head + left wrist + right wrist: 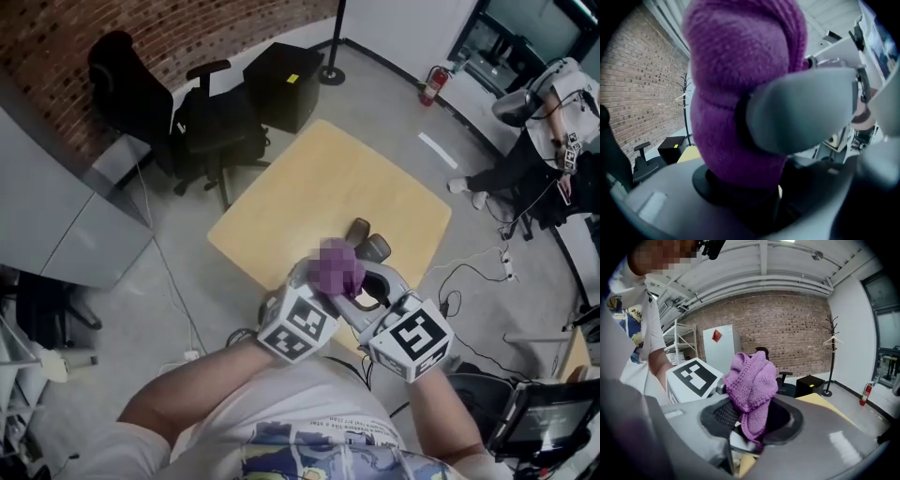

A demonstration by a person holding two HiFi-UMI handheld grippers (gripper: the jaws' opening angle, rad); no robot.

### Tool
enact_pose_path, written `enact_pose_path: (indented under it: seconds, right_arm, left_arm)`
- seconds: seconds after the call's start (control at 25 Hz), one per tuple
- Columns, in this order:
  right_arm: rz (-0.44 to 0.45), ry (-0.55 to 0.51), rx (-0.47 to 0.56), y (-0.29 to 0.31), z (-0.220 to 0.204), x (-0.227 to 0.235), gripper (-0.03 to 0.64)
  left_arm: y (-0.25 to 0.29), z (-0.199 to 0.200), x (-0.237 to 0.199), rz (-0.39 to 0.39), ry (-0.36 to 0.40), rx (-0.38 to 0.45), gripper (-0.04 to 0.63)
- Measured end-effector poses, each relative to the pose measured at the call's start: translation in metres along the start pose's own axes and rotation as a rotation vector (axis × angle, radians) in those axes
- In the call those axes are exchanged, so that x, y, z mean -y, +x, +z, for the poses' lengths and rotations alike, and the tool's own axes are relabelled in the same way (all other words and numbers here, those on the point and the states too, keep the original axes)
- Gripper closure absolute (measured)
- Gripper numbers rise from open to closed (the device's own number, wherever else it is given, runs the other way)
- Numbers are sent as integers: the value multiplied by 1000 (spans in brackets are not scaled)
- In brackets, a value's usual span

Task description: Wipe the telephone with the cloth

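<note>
Jaws of my left gripper [317, 289] pinched the purple cloth [337, 267]; right gripper [389, 305] clamped the telephone handset [384, 277] at its four o'clock.

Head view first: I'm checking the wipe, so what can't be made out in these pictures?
- Left tool: left gripper view, the cloth bulges over its pads, close and blurred.
- Right tool: right gripper view, cloth drapes between the jaws; pressed or loose, unclear.
- Telephone: found in no view; head view, both tools cover part of the table.
</note>
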State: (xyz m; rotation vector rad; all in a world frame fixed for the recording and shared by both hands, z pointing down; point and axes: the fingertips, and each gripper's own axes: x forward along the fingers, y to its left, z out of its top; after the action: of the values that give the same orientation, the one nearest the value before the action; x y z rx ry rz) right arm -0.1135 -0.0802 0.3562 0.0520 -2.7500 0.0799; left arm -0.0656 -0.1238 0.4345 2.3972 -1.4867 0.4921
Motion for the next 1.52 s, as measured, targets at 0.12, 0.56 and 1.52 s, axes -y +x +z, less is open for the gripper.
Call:
enact_pose_path:
  seconds: [0.12,0.56,1.52]
  right_arm:
    - [-22,-25,-24,9,-1,-2,488]
    - [-234,-48,-15,-11,17,45,488]
    - [-143,-49,-31,21,23,-45,488]
  left_arm:
    - [-11,-3,-5,-10,-4,8,337]
    - [-36,-4,-6,-55,21,43,337]
    - [-58,-5,-10,-143,19,82,337]
